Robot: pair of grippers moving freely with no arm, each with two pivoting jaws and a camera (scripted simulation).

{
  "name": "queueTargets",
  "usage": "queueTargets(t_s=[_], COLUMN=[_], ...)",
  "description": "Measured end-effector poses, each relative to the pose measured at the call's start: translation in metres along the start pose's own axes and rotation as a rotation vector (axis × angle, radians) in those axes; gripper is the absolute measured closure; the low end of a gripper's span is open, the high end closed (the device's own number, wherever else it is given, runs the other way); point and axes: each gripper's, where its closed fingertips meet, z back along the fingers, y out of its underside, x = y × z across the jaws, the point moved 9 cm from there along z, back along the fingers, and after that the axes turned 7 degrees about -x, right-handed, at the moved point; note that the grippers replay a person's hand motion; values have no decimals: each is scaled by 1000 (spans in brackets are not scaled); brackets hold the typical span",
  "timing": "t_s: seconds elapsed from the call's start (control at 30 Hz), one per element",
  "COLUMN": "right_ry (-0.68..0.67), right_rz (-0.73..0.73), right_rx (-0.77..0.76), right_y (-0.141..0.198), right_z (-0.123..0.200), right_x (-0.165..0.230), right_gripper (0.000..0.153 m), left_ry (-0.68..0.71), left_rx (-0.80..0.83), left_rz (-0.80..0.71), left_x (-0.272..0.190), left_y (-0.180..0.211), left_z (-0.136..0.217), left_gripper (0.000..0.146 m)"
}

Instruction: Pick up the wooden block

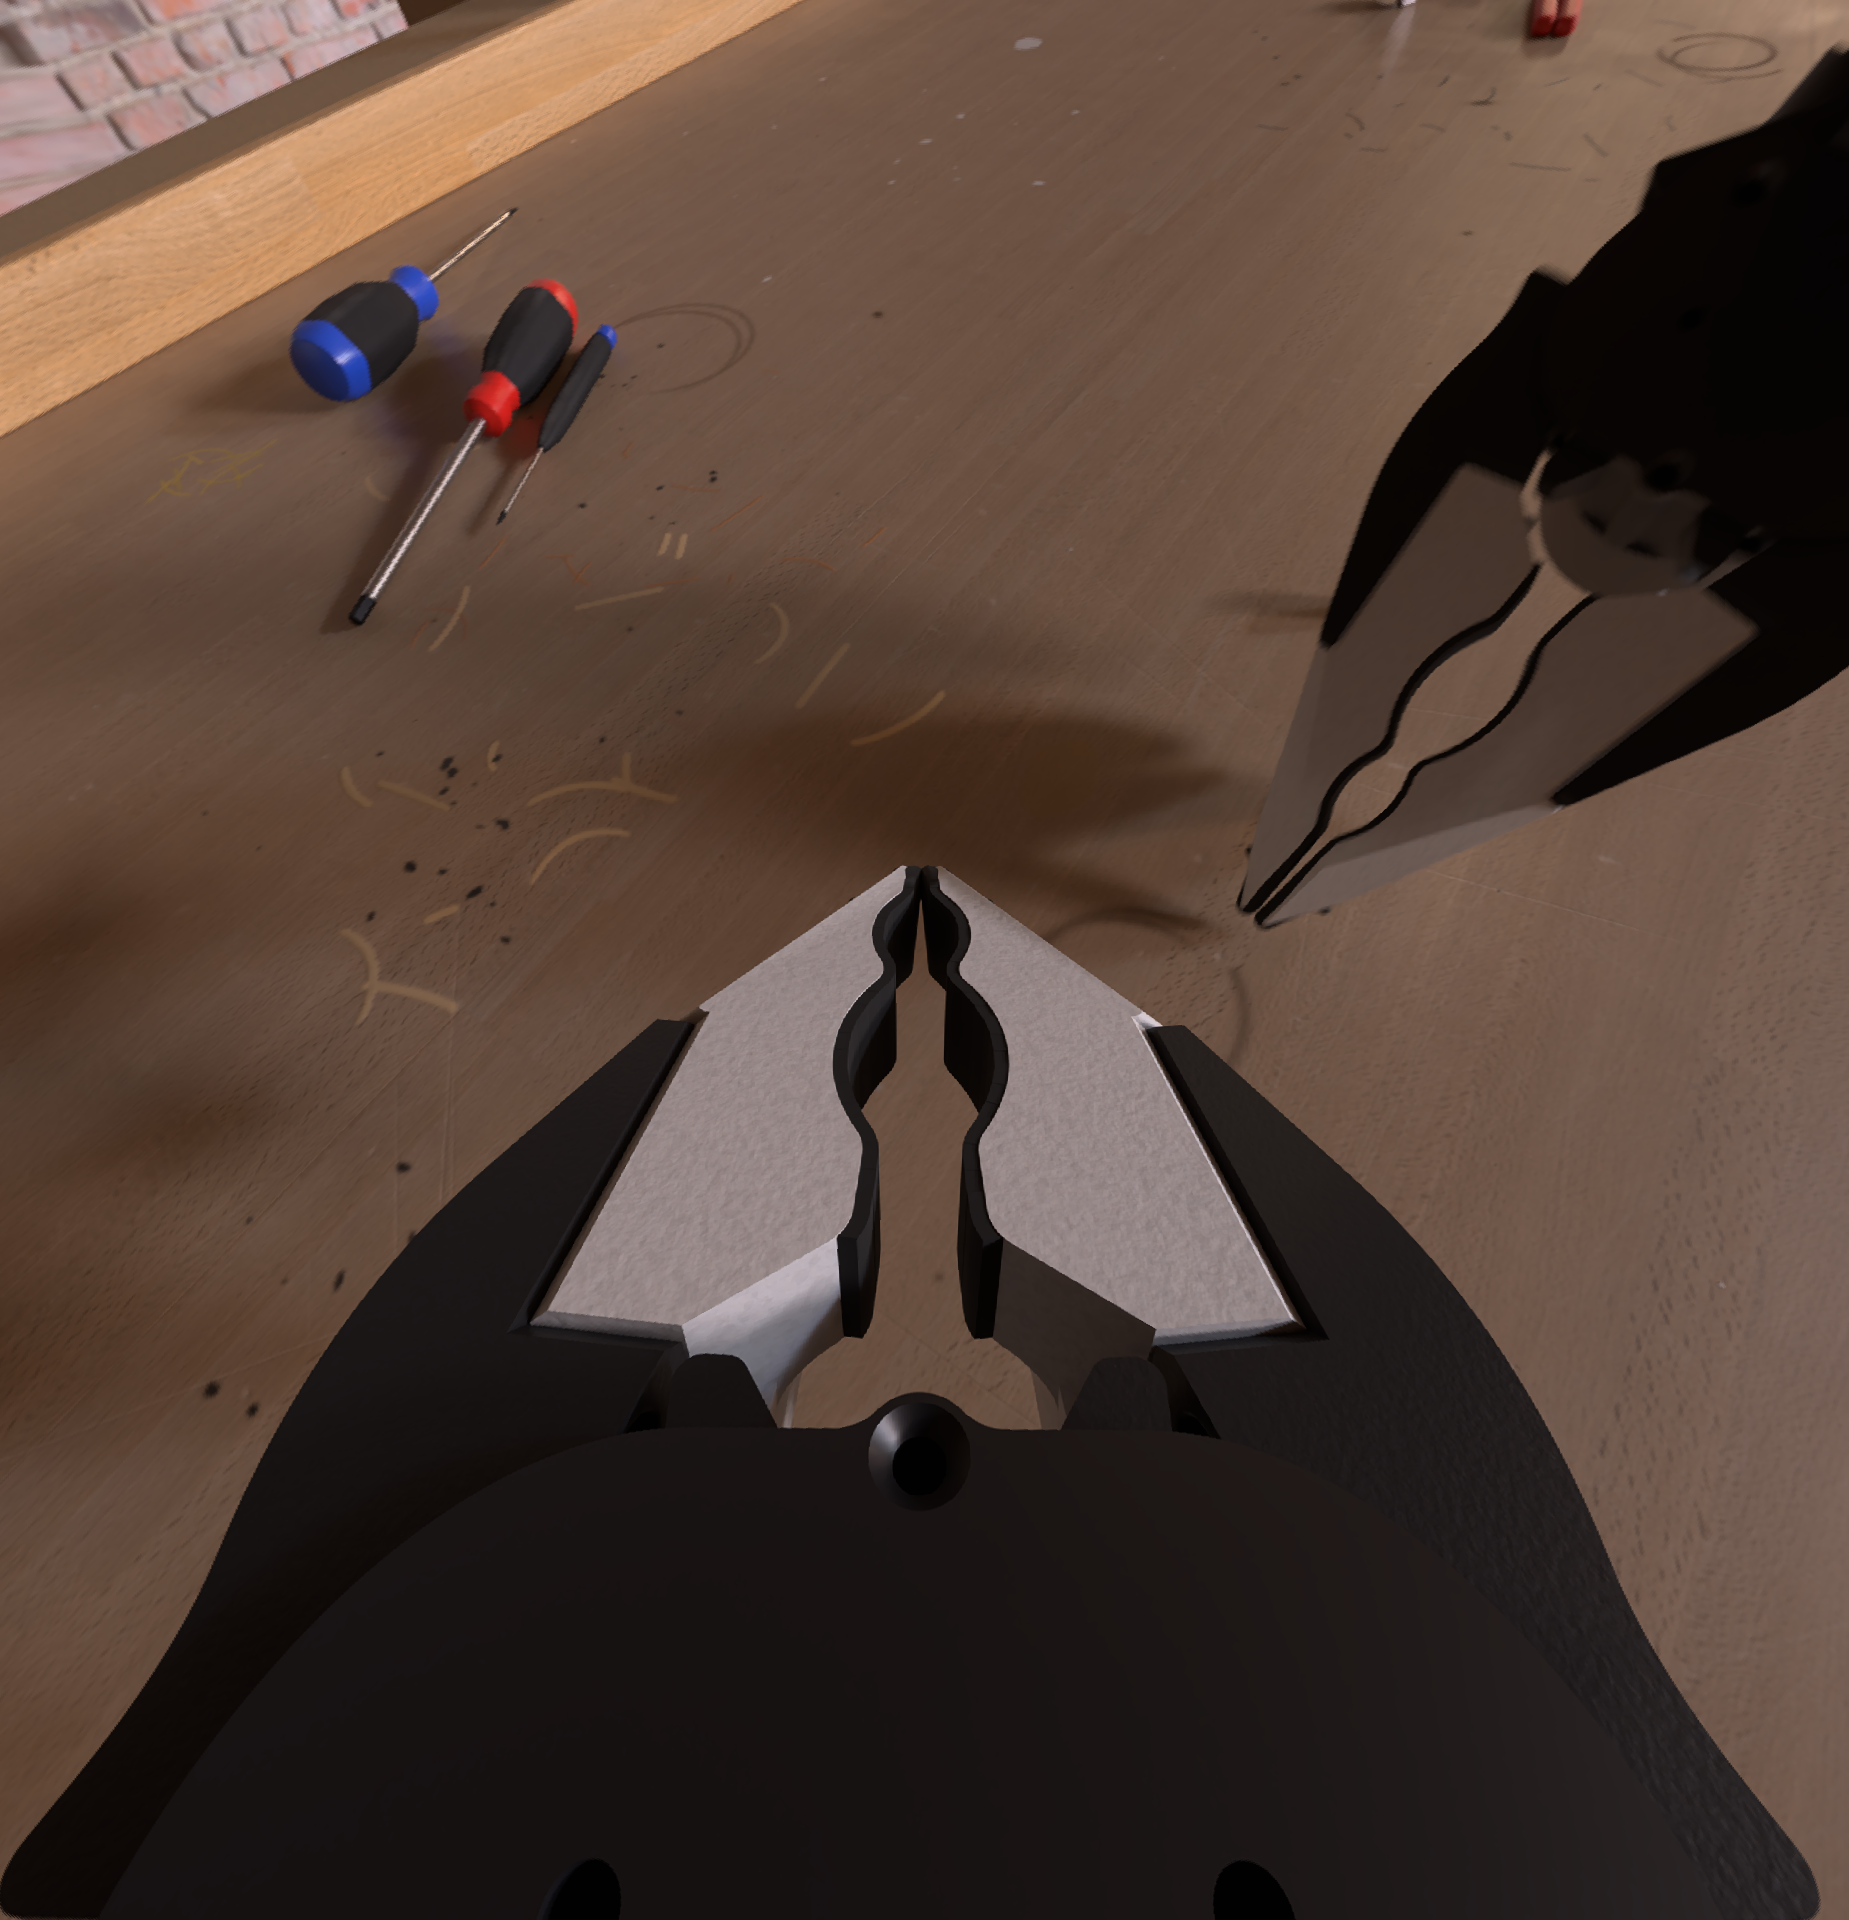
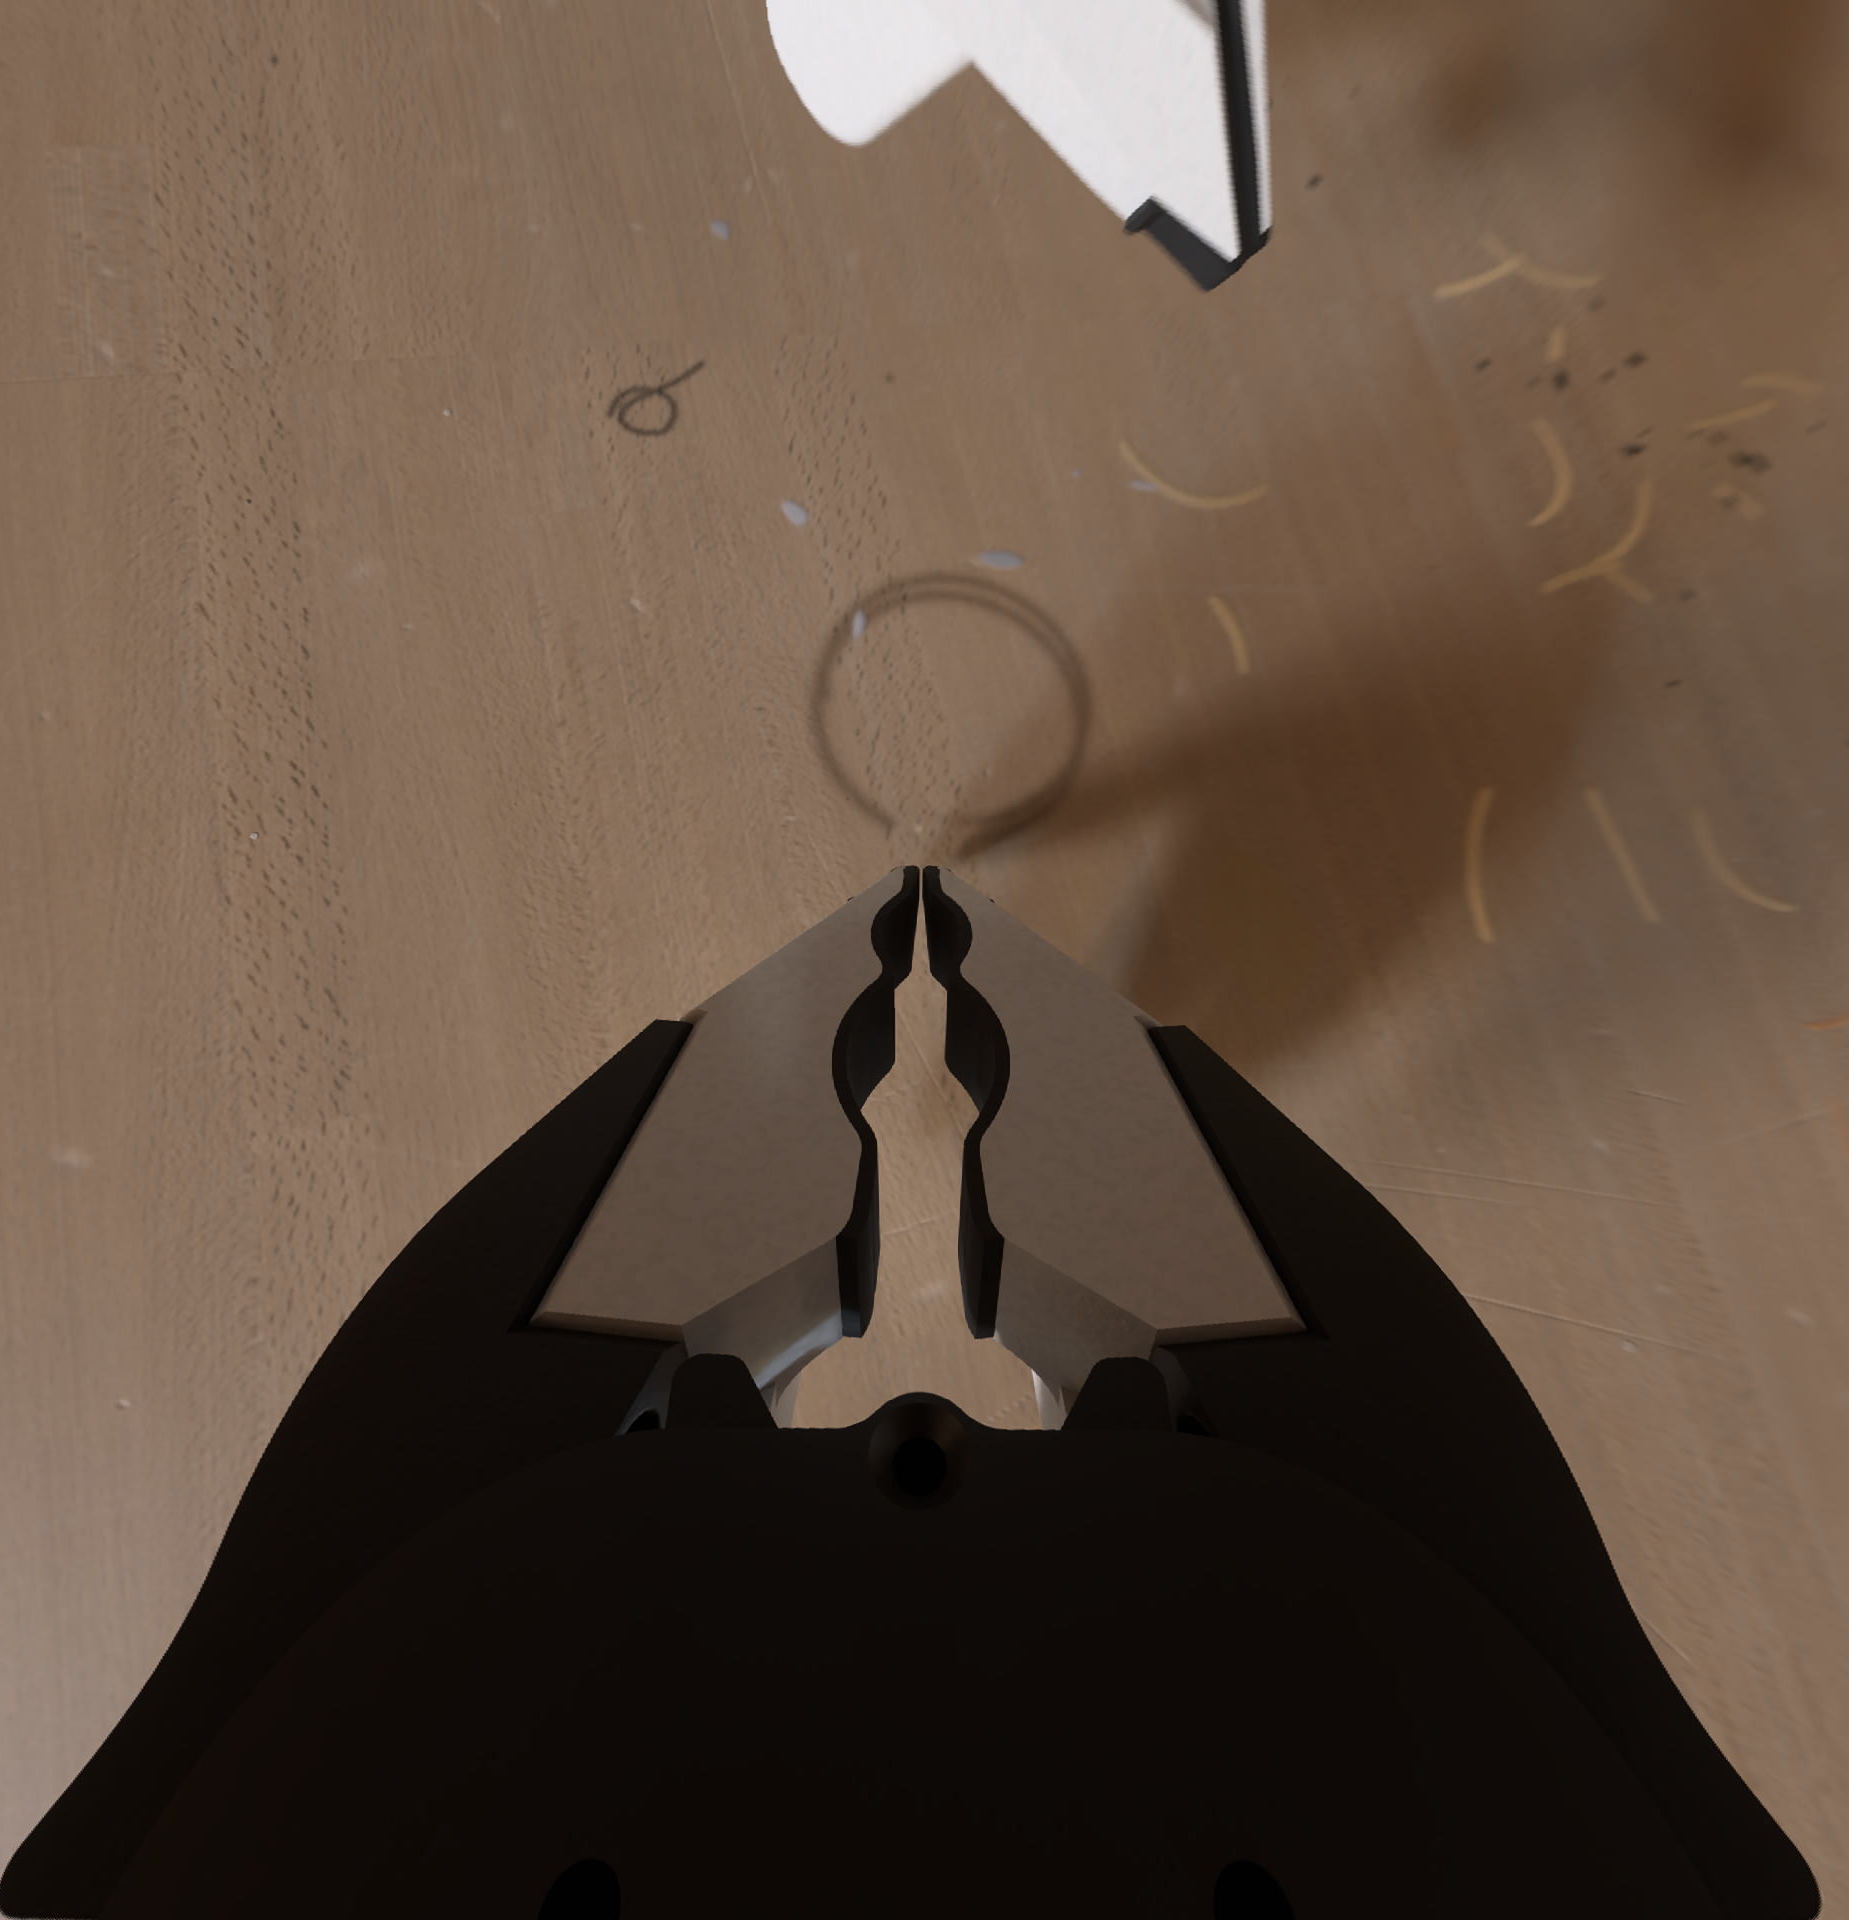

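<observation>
No wooden block shows in either view. My left gripper is shut and empty, its tips together above the brown workbench top. My right gripper is also shut and empty, pointing down at the bench just short of a dark ring mark. The right gripper also shows in the left wrist view at the right, tips near the bench surface. The tip of the left gripper shows at the top of the right wrist view.
Three screwdrivers lie at the far left: a stubby blue-capped one, a long red-capped one and a thin blue-tipped one. A raised wooden ledge runs behind them, brick wall beyond. Scratches and dark specks mark the bench.
</observation>
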Motion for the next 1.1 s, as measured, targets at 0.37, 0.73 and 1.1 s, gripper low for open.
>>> queueTargets(t_s=[0.37, 0.73, 1.1], right_ry=[202, 470, 171], right_rz=[-95, -171, -344], right_rx=[-400, -393, -15], right_y=[-55, -55, 62], right_z=[128, 236, 96], right_x=[-52, -100, -35], right_gripper=[152, 152, 130], left_ry=[-46, -43, -28], left_rx=[12, 52, 89], left_rz=[8, -34, -51], left_x=[7, 2, -2], left_y=[3, 6, 11], left_z=[5, 1, -2], left_gripper=[146, 146, 146])
